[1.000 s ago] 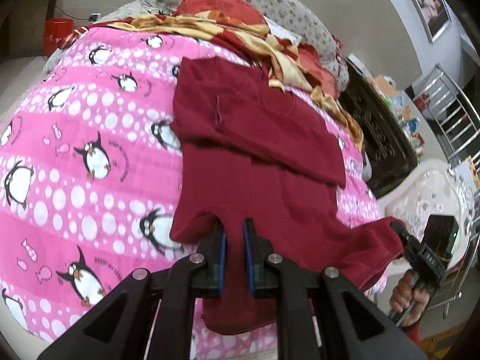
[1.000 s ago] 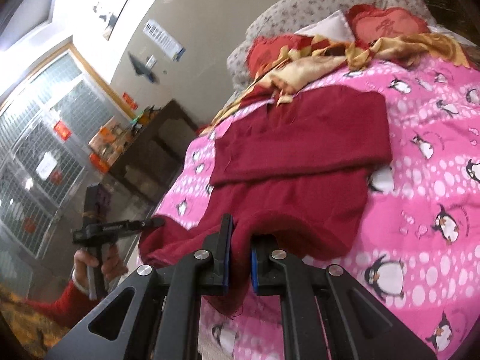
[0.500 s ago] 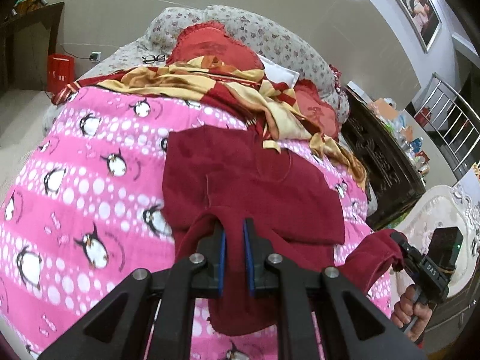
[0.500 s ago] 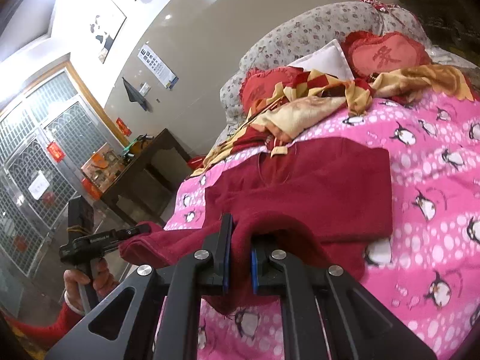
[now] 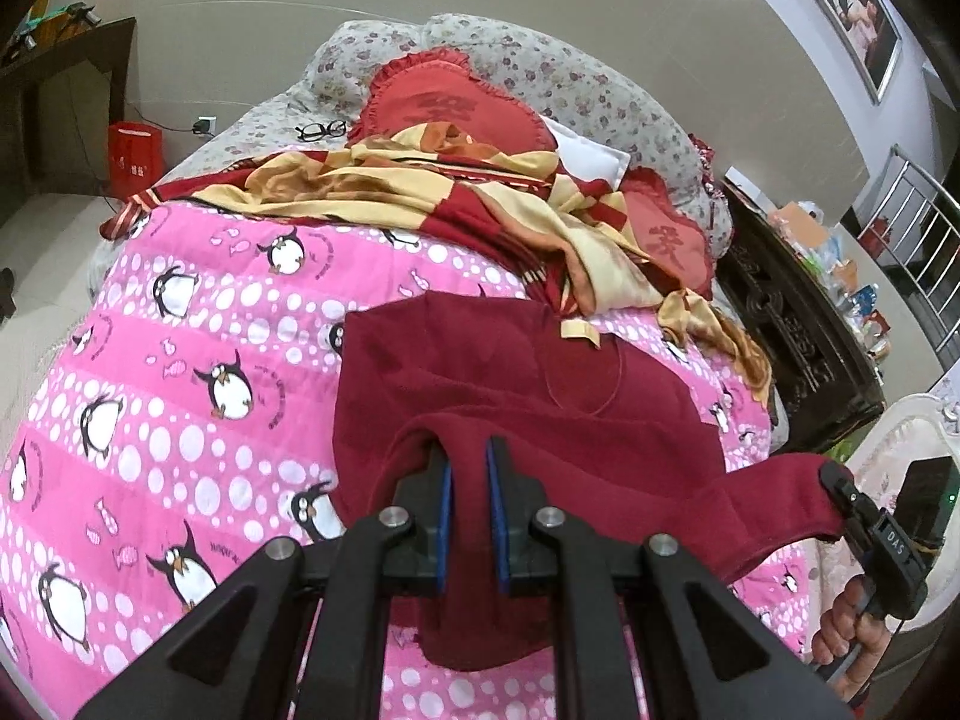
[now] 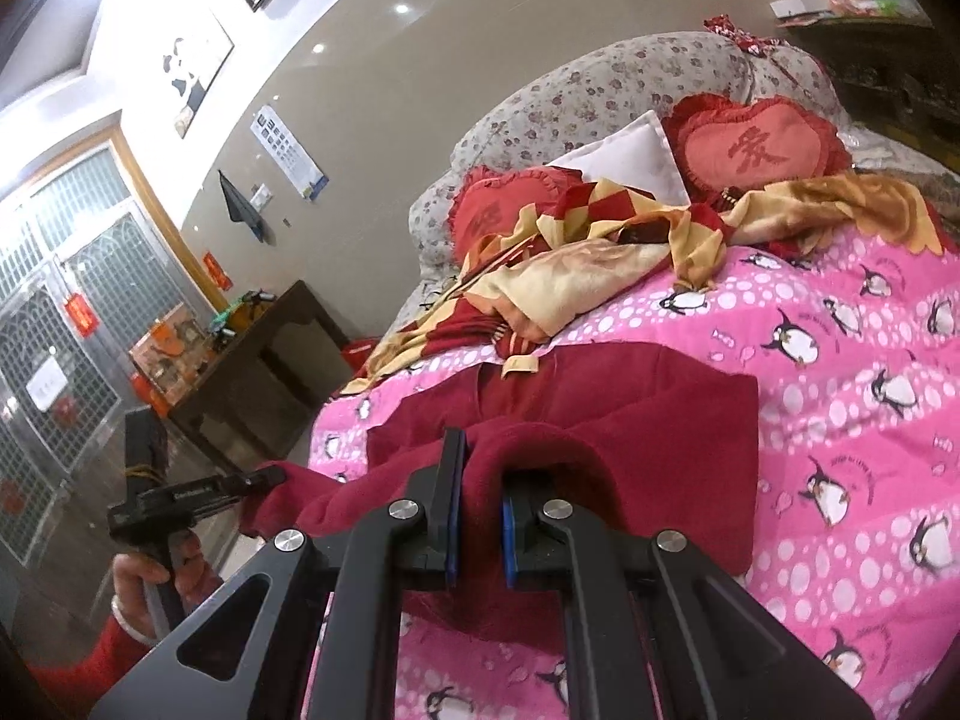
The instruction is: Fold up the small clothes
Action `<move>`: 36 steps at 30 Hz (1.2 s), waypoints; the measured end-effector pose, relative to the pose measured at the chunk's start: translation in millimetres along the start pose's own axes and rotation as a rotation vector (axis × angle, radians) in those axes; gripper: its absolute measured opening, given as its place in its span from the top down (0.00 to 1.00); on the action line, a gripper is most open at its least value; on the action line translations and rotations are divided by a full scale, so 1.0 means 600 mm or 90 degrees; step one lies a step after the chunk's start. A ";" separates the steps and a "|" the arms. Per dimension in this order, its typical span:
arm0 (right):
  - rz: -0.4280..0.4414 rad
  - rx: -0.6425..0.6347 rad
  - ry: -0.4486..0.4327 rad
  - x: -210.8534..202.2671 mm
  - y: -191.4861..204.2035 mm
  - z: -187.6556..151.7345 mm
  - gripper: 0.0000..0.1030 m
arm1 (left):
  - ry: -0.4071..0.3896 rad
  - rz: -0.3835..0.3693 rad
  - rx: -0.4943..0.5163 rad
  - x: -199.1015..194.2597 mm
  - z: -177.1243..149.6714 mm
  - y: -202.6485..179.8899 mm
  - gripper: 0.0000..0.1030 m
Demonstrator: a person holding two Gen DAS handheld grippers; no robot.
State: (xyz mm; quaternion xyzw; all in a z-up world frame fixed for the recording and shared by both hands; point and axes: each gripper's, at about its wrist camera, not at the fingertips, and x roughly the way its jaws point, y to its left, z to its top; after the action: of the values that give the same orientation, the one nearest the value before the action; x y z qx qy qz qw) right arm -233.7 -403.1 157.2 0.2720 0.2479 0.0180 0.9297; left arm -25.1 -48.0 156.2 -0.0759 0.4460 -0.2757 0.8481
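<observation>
Hem of maroon garment [image 5: 528,384] is carried farther up bed; left tool [image 5: 467,516] and right tool [image 6: 480,516] are clamped on it. Sleeves are folded in; bottom fold judged half done, lay-down left.

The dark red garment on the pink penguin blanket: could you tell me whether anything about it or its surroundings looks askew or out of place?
A corner of the red-and-yellow blanket spills onto the dark red garment near its collar. Nothing else stands out.

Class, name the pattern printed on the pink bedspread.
Penguins and white dots on the pink bedspread; clearest in the left wrist view.
</observation>
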 end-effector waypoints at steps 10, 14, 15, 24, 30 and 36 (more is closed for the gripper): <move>-0.051 -0.008 0.008 0.056 -0.027 0.040 0.84 | 0.010 0.025 0.005 0.058 0.057 -0.012 0.89; -0.077 -0.020 0.023 0.083 -0.044 0.051 0.84 | 0.016 0.039 0.014 0.083 0.070 -0.015 0.89; -0.079 -0.018 0.028 0.089 -0.049 0.053 0.84 | 0.017 0.041 0.016 0.090 0.072 -0.016 0.89; -0.096 0.004 0.063 0.143 -0.091 0.064 0.84 | 0.035 0.065 0.016 0.149 0.085 -0.009 0.89; -0.124 -0.006 0.108 0.201 -0.114 0.069 0.84 | 0.057 0.081 0.008 0.195 0.089 0.007 0.89; -0.137 0.022 0.127 0.249 -0.148 0.073 0.84 | 0.082 0.095 0.003 0.249 0.094 0.021 0.89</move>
State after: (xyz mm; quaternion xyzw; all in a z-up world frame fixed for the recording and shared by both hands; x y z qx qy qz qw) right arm -90.9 -475.3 76.4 0.2565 0.3673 -0.0587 0.8921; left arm 92.1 -124.0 78.3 -0.0222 0.5037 -0.2170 0.8359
